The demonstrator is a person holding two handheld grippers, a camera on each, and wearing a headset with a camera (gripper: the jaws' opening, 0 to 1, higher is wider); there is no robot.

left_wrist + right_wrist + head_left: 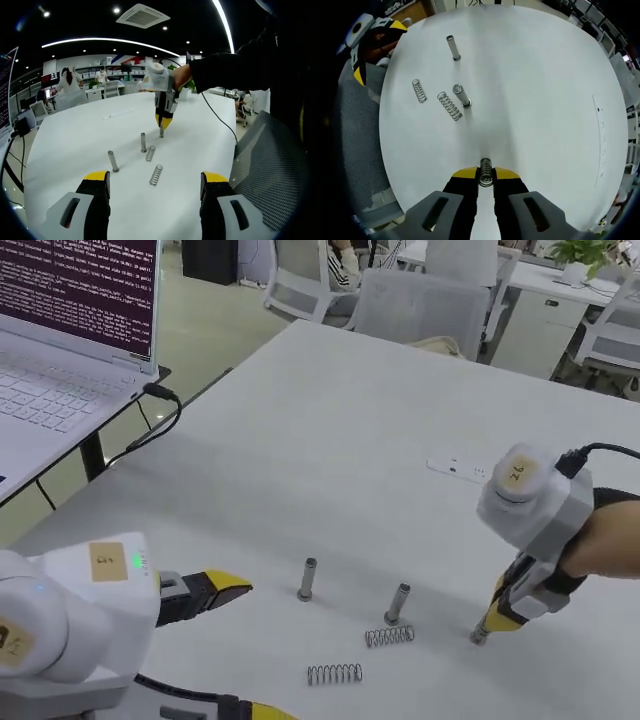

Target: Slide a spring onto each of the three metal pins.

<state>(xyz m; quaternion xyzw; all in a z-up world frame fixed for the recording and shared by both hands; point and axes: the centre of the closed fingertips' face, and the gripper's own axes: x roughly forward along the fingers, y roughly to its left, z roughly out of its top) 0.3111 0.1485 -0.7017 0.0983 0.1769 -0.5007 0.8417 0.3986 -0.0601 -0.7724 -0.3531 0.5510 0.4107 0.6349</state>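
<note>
The small coiled steel spring (486, 178) is pinched between the closed yellow-tipped jaws of the right gripper (486, 176). It is seated over a short upright grey metal pin (479, 637), which stands to the right of the middle pin (398, 603) in the head view and is largely hidden by the coil. The first of the three threadings is judged to be in hand. Next, the spring would need to be pushed down the shaft and released.

Two more wire springs are laid flat on the white table (330, 440). The nearer spring (389, 636) lies just beside the middle pin's base, on the person's side, and the farther spring (334, 673) lies beyond it on that side. A bare left-hand pin (306, 580) is stood left of the middle pin.

The left gripper (250, 648) is held wide open and empty, well left of the middle pin. An open silver laptop (60, 390) is seen far to the left.
</note>
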